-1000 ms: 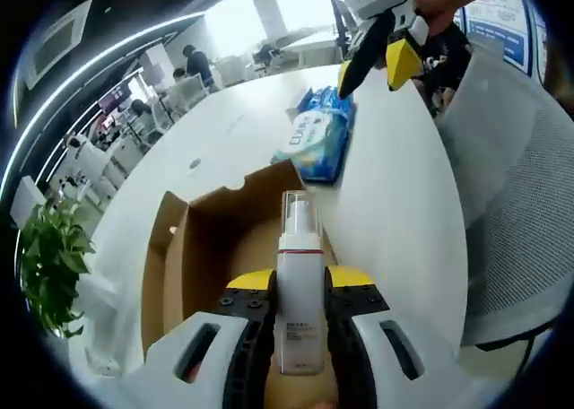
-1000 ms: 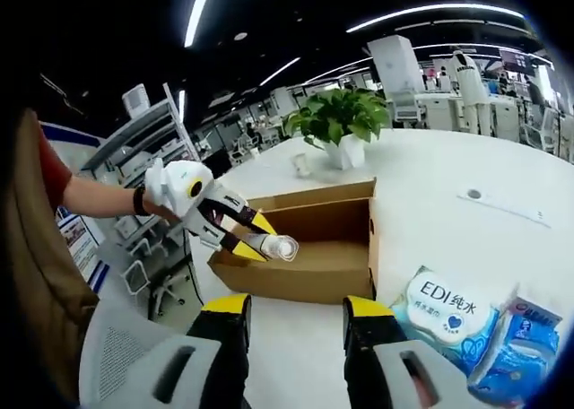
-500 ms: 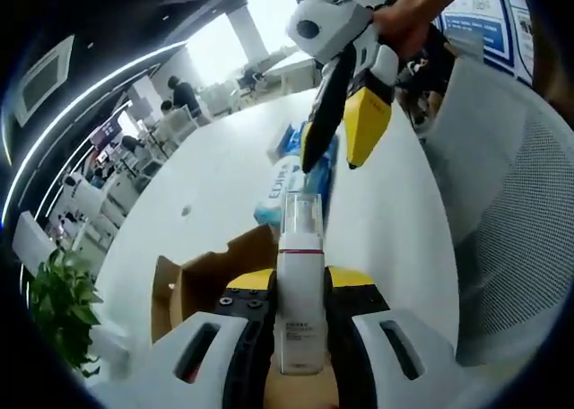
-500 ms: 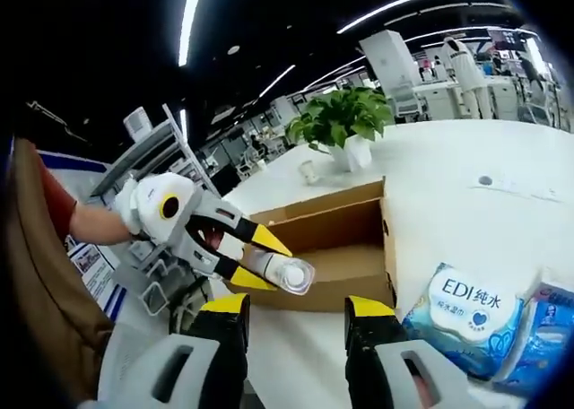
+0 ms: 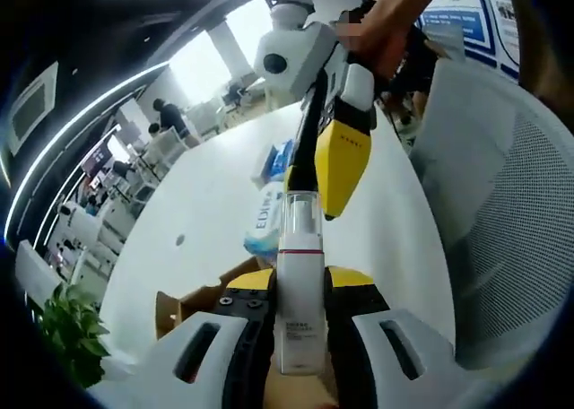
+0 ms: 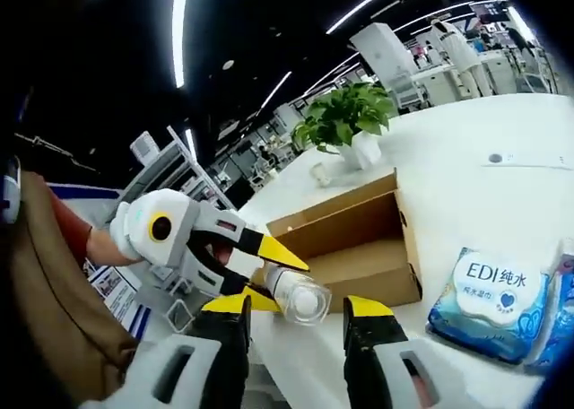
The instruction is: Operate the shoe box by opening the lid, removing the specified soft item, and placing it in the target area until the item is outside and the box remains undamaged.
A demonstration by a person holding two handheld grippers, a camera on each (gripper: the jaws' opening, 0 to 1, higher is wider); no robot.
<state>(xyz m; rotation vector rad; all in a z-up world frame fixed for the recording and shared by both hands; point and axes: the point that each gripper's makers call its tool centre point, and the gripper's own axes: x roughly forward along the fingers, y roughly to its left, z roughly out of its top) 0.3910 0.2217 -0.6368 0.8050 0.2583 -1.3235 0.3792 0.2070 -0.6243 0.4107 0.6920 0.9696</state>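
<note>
Since a second ago: bottle point(image 5: 299, 274) lifted clear of shoe box point(image 6: 354, 248), brought close to right gripper point(image 5: 325, 162).
Office room, rows of desks.
White round surface point(image 6: 466, 176).
Open cardboard shoe box.
Potted plant point(image 6: 345, 122).
Wipes pack point(image 6: 493, 297) beside box.
Left gripper point(image 6: 269, 279), fingers clenched on bottle.
Right fingers point(image 6: 368, 324) released, apart.

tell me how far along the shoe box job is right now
Done: the shoe box sits open on the table. In hand: the left gripper grips a white pump bottle lifted clear of the box, with the open right gripper close to its cap. Left: setting it down by the wipes pack.
</note>
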